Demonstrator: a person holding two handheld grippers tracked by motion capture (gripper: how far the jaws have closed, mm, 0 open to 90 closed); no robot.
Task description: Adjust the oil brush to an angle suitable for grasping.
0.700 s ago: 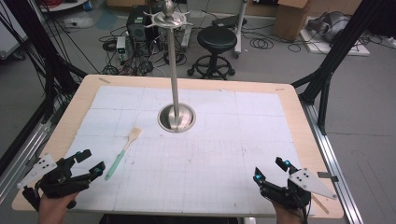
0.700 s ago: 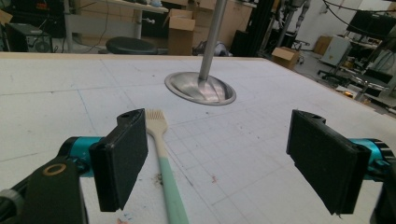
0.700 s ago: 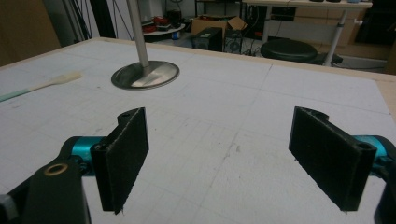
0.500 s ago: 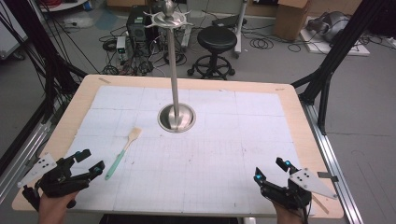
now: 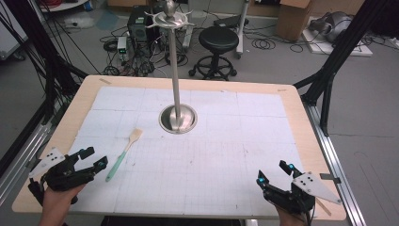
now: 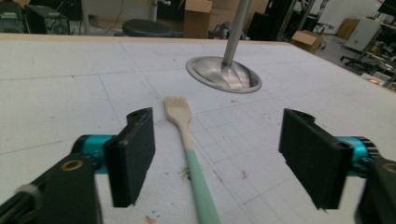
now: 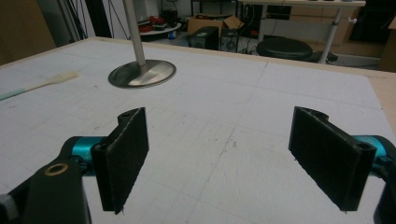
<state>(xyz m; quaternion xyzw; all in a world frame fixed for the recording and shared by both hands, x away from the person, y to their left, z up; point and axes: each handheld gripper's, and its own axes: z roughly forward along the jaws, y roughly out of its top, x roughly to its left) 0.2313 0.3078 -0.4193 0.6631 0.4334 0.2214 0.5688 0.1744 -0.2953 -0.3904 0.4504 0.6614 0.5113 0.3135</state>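
Both grippers are sitting wide open, holding nothing: left gripper [image 5: 93,157] at the table's [image 5: 301,122] near-left corner, right gripper [image 5: 273,173] near-right. One brush [image 5: 123,155] (mint handle) is lying just beside the left gripper; one stand [image 5: 178,117] is standing mid-table.

Even, fairly bright light falls from overhead, and the white mat [image 5: 197,155] on the table reads pale and flat, with soft, short shadows. The metal stand base [image 5: 178,118] carries a dull sheen and a faint shadow ring in the high view; in the left gripper view it shows smeared reflections. The high view is soft and low in detail, and the floor behind is dimmer. Both gripper views bend straight lines near their edges. The close black jaws look slightly blurred, and the background room is hazy. The brush [image 6: 189,149] lies reasonably sharp.
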